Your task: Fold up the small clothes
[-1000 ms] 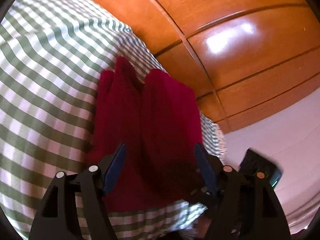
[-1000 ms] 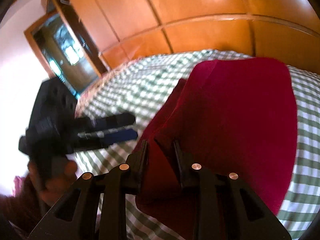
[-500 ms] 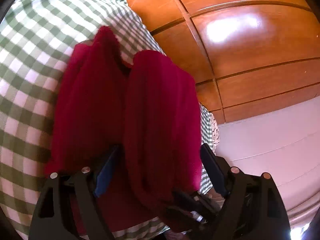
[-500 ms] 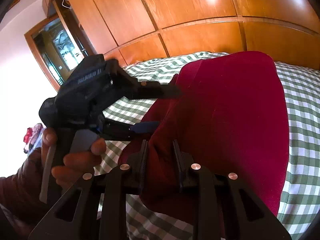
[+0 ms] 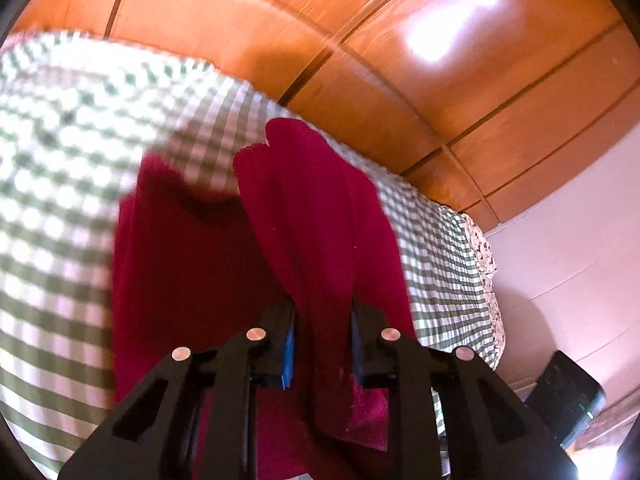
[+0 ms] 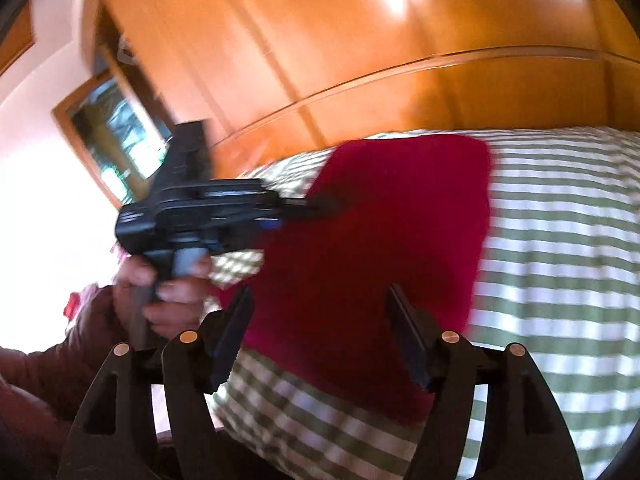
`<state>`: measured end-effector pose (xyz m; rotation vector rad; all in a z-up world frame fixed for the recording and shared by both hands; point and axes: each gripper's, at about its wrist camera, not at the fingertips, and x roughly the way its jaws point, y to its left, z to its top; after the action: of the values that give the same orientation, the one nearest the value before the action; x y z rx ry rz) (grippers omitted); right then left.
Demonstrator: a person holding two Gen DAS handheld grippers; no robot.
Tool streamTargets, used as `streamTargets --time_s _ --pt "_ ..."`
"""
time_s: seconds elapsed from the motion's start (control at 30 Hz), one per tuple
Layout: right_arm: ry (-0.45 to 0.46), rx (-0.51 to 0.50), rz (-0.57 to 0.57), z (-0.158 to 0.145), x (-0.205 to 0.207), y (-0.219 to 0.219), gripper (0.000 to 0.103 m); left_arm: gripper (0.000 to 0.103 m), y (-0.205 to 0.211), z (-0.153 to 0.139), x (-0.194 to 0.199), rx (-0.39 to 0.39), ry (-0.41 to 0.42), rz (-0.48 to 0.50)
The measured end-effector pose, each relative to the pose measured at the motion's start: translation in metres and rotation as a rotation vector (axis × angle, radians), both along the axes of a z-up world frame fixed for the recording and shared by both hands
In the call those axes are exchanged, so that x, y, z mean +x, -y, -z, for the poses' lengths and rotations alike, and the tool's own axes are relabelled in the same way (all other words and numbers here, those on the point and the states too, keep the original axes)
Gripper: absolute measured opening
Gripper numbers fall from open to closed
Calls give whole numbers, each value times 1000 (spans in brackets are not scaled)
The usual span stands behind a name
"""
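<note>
A dark red garment (image 5: pixel 312 216) lies on a green-and-white checked bedcover (image 5: pixel 60 152). My left gripper (image 5: pixel 322 312) is shut on a raised fold of the red garment, lifting it above the flat layer beneath. In the right wrist view the red garment (image 6: pixel 380 248) spreads flat on the bedcover (image 6: pixel 560 280). My right gripper (image 6: pixel 320 300) is open and empty just above the garment's near edge. The left gripper (image 6: pixel 320 202) shows there too, held by a hand, its tips pinching the garment's left edge.
Glossy wooden wardrobe panels (image 5: pixel 400 40) stand behind the bed. A white wall (image 5: pixel 580 260) is to the right, with a dark device (image 5: pixel 568 404) low at the right. A wood-framed doorway (image 6: pixel 112 136) is at the left.
My left gripper closed on a fold of the red garment and lifted it. My right gripper opened, let go of the garment and drew back.
</note>
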<state>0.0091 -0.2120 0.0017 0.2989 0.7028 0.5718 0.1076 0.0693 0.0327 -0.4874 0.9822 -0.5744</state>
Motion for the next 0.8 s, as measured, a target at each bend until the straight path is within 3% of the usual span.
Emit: streamTargets --time_s 0.07,0.13,0.27,0.33,0.53,0.6,0.7,0.77,0.8 --pt "-11 -30 59 3 -4 22 65 20 -5 -17 -3 26 47 13" --pt "-27 -50 82 7 -4 28 52 20 -8 -32 -6 69 91 18" --pt "-10 -91 49 10 -5 7 52 20 -25 -43 -12 151 138 3" --pt "4 -125 8 12 -4 -14 44 20 -35 -32 -11 188 118 -29" --pt "-31 -301 -59 46 16 -70 44 21 -63 40 -4 270 -40 -111" --pt "-13 -377 -60 56 12 -83 44 24 -63 55 -8 296 -31 -131" --pt "28 -463 -65 60 6 -91 44 26 -64 53 -17 279 -18 -171" --pt "19 -474 -93 57 6 -91 45 43 -62 45 -23 342 10 -230" --pt "-5 -446 -113 52 9 -86 47 45 -61 42 -26 368 26 -241"
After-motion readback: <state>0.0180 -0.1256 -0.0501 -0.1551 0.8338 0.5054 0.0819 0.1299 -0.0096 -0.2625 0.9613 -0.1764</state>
